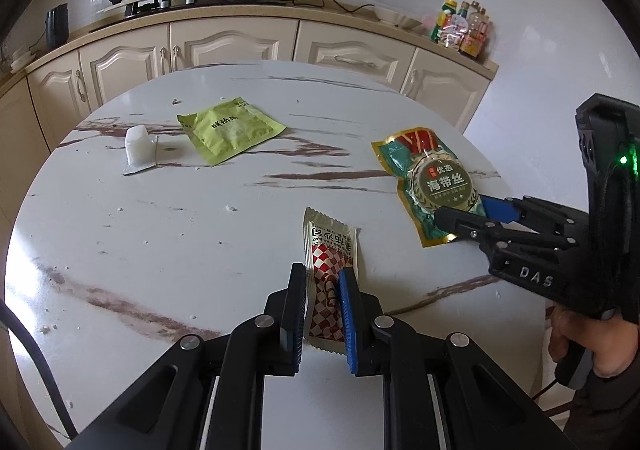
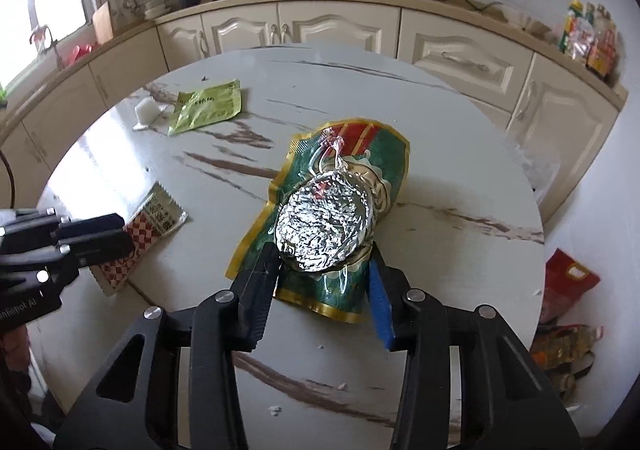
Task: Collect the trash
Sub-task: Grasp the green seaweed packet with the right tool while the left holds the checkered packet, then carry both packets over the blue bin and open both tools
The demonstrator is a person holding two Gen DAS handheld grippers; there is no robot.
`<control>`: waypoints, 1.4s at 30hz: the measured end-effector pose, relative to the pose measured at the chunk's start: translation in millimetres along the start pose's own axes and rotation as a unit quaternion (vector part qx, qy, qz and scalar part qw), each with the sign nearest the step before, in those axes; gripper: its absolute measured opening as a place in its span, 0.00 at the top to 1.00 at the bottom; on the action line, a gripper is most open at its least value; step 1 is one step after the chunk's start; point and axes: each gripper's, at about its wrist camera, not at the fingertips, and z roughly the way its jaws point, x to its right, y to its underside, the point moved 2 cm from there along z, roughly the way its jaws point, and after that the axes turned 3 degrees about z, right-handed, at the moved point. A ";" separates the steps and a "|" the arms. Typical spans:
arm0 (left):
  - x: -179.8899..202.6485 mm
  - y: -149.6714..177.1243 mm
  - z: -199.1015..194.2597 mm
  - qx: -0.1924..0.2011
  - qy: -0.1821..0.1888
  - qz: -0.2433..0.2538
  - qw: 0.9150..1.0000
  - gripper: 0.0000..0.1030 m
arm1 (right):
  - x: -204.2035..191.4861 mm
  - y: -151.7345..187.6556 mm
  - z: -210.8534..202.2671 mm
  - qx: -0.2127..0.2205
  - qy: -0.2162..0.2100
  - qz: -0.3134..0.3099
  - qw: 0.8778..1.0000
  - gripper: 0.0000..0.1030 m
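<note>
While my left claw (image 1: 323, 282) grips the red-checkered sachet (image 1: 328, 274) low in the middle of its frame, the pads are clamped on the packet's near half and its far end sticks out past the fingertips, long axis running straight away from me up the frame. In the right wrist view the same sachet lies at the left edge, slanting up to the right from that claw.

My right claw (image 2: 324, 262) straddles the green seaweed packet (image 2: 344, 178) at centre frame. The black finger (image 2: 260, 282) and the blue pad (image 2: 378, 290) sit against the packet's near end on either side. I cannot tell whether they are pressing it yet or just bracketing it. The packet's long axis runs up the frame and a little right, its red-striped end farthest from me. A round silver glare covers its middle in this view; the left wrist view shows a round label with printed characters there.

On the marble-patterned round bench (image 1: 160, 234), toward the upper left, a yellow-green sachet (image 1: 230, 129) lies flat, and just left of it sits a small white plastic cup (image 1: 138, 148) with its lid peeled back; I cannot make out any contents.
</note>
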 end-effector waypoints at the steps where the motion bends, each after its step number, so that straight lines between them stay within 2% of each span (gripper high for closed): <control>1: 0.5 0.2 0.2 0.000 0.000 -0.001 1.000 0.87 | 0.8 -0.3 -0.3 0.001 -0.007 0.007 1.000 0.64; 5: 0.1 0.0 0.2 -0.001 0.004 0.000 1.000 0.88 | -4.2 -1.4 -5.4 0.016 -0.029 0.016 0.999 0.94; 7: 0.0 -0.4 0.4 -0.002 0.005 0.000 1.000 0.88 | -8.9 -3.5 -5.1 0.017 -0.025 0.010 0.999 0.94; 17: -1.9 1.3 -11.8 0.016 0.036 -0.013 0.999 0.92 | -20.8 -10.7 -20.0 0.045 -0.064 0.024 0.997 0.94; 25: -3.6 2.5 -45.3 0.051 0.053 -0.018 0.997 0.93 | -48.3 -12.8 -33.3 0.060 -0.070 0.018 0.996 0.94; 30: -18.4 7.4 -80.0 0.079 0.051 -0.027 0.995 0.93 | -74.3 -16.9 -44.9 0.068 -0.079 0.005 0.995 0.94; 36: -69.3 20.3 -140.5 0.124 0.011 -0.050 0.991 0.93 | -137.8 -29.2 -55.1 0.079 -0.106 -0.034 0.991 0.94; 42: -156.8 58.0 -209.7 0.153 -0.071 -0.104 0.980 0.93 | -244.6 -37.7 -45.5 0.074 -0.161 -0.094 0.980 0.94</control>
